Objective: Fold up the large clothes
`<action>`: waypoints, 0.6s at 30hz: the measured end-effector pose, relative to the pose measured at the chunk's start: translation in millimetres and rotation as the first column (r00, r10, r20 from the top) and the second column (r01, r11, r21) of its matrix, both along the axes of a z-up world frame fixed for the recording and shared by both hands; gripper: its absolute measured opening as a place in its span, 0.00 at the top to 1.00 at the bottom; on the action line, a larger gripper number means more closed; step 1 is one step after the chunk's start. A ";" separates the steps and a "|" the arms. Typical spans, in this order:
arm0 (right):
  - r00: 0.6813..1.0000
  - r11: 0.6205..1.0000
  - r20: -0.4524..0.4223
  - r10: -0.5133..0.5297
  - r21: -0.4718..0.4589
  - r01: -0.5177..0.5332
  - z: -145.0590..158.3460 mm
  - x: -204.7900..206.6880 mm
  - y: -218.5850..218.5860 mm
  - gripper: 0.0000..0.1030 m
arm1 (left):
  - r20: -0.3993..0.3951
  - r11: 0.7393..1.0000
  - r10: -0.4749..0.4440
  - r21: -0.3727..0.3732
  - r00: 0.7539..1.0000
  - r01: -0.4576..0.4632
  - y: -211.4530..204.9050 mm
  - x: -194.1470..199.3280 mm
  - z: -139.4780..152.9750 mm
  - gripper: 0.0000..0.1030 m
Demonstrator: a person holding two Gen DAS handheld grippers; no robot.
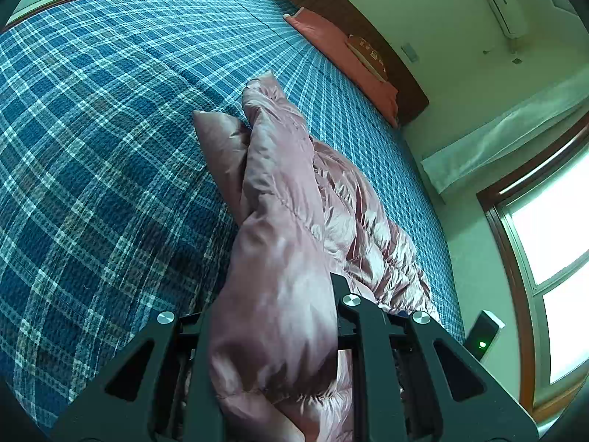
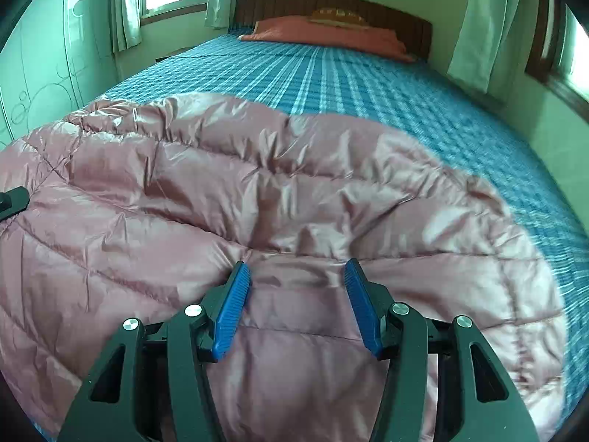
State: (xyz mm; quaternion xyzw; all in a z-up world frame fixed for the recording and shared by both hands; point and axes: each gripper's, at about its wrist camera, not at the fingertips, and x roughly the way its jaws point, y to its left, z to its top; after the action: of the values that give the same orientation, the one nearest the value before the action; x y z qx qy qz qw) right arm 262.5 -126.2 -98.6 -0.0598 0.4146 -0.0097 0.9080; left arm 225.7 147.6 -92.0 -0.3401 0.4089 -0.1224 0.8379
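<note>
A shiny pink quilted down jacket (image 2: 257, 191) lies spread on the blue plaid bed cover (image 2: 368, 84). My right gripper (image 2: 297, 269) is open, its blue pads (image 2: 230, 313) resting on the jacket's near part, nothing held. My left gripper (image 1: 272, 316) is shut on a thick fold of the jacket (image 1: 279, 221), probably a sleeve, which bulges between its black fingers and hides the left one's tip. The rest of the jacket trails away across the bed in the left wrist view. A black tip of the left gripper (image 2: 13, 200) shows at the right wrist view's left edge.
An orange pillow (image 2: 324, 33) and a wooden headboard (image 2: 331, 3) are at the bed's far end. Windows with curtains (image 2: 475, 18) flank the bed. A wardrobe (image 2: 48, 73) stands at the left. A small black device with a green light (image 1: 482, 335) sits beside the bed.
</note>
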 end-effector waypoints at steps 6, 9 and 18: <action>0.995 0.994 0.015 -0.100 -0.038 0.101 15.0 -26.2 -53.3 0.47 | 0.005 1.000 -0.002 0.009 1.000 0.002 -2.6 -1.7 5.1 0.83; 0.984 0.982 0.020 -0.178 -0.066 0.179 18.4 -51.4 -92.3 0.47 | 0.014 1.000 -0.008 0.025 1.000 0.008 -6.6 -3.1 12.1 0.84; 0.961 0.960 0.014 -0.278 -0.033 0.278 6.1 -90.8 -154.6 0.47 | 0.059 0.992 -0.043 0.119 0.997 0.035 -33.3 -6.3 43.2 0.84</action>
State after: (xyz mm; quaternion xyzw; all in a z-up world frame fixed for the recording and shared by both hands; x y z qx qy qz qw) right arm 171.7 -280.7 -92.5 -0.0165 0.4146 -0.1445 0.8983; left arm 219.4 114.3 -48.8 -0.2780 0.3959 -0.1249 0.8663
